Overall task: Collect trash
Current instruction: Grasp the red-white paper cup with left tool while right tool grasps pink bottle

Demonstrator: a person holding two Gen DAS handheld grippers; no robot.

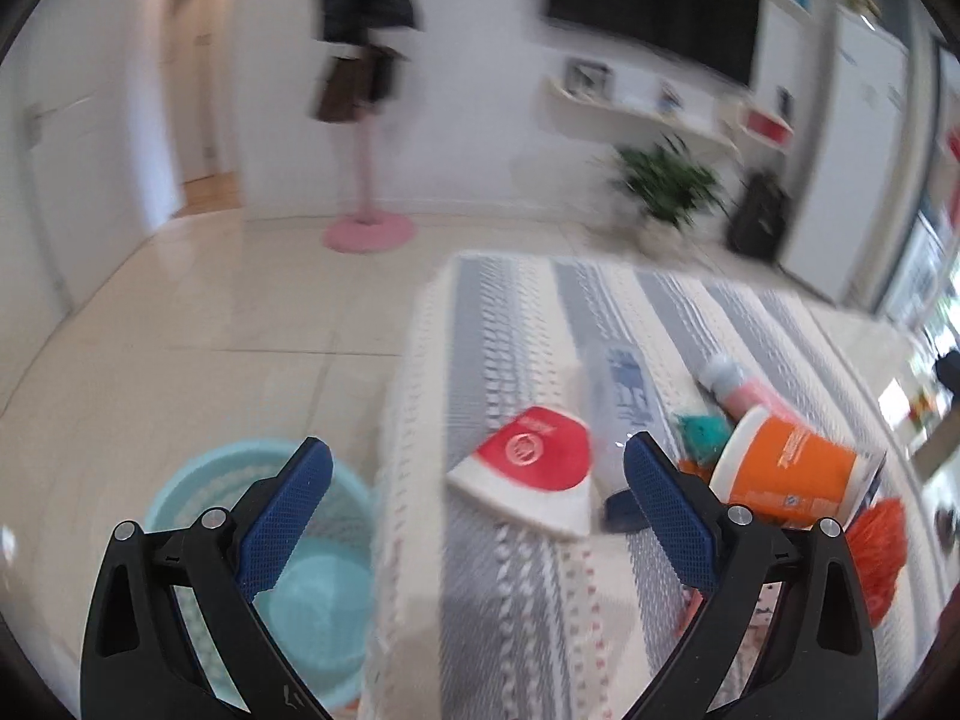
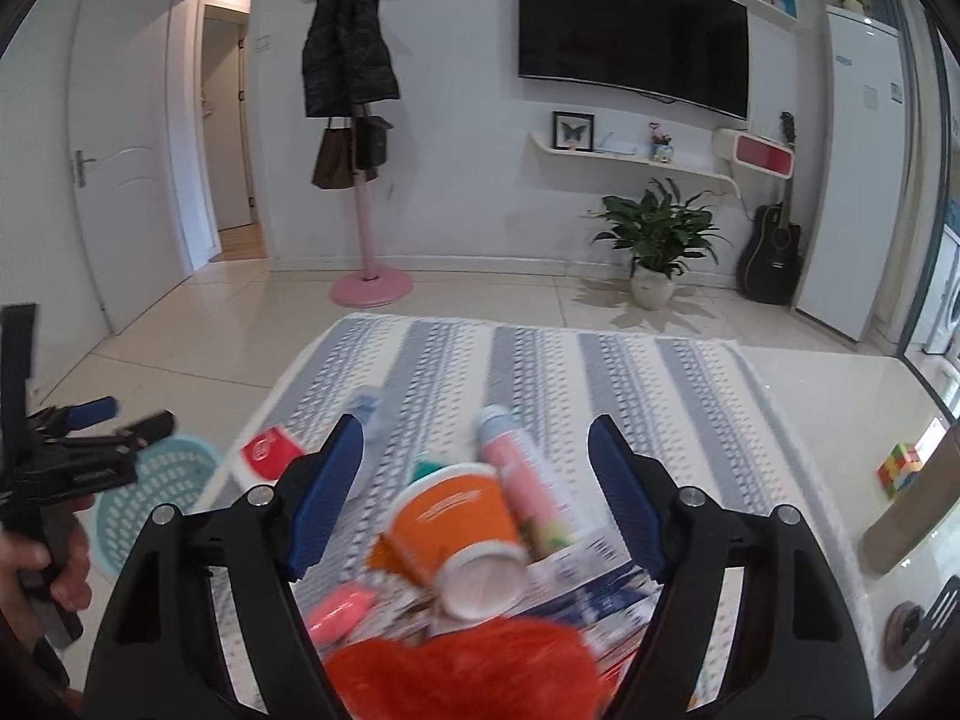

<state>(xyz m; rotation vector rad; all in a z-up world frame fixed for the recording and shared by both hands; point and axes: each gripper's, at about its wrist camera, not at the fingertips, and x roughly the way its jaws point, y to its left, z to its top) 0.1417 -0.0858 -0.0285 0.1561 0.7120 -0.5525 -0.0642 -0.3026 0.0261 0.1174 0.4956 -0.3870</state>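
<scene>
Trash lies on a striped grey-and-white rug [image 2: 540, 360]. A flattened red-and-white paper cup [image 1: 528, 468] lies between the fingers of my open left gripper [image 1: 474, 474], beyond the tips. An orange paper cup [image 2: 462, 528] lies on its side between the fingers of my open right gripper [image 2: 477, 462]; it also shows in the left wrist view [image 1: 786, 474]. Beside it are a pink tube [image 2: 528, 474], a clear plastic bottle [image 1: 618, 396], a red mesh bag [image 2: 468, 666] and printed paper [image 2: 600, 588]. A light blue basket [image 1: 312, 558] stands on the floor left of the rug.
A pink coat stand [image 2: 369, 240], a potted plant [image 2: 654, 240], a guitar [image 2: 774, 252] and a white fridge [image 2: 858, 180] line the far wall. A colourful cube [image 2: 899, 468] sits on the tiles at right. The left gripper shows at the right view's left edge [image 2: 90, 420].
</scene>
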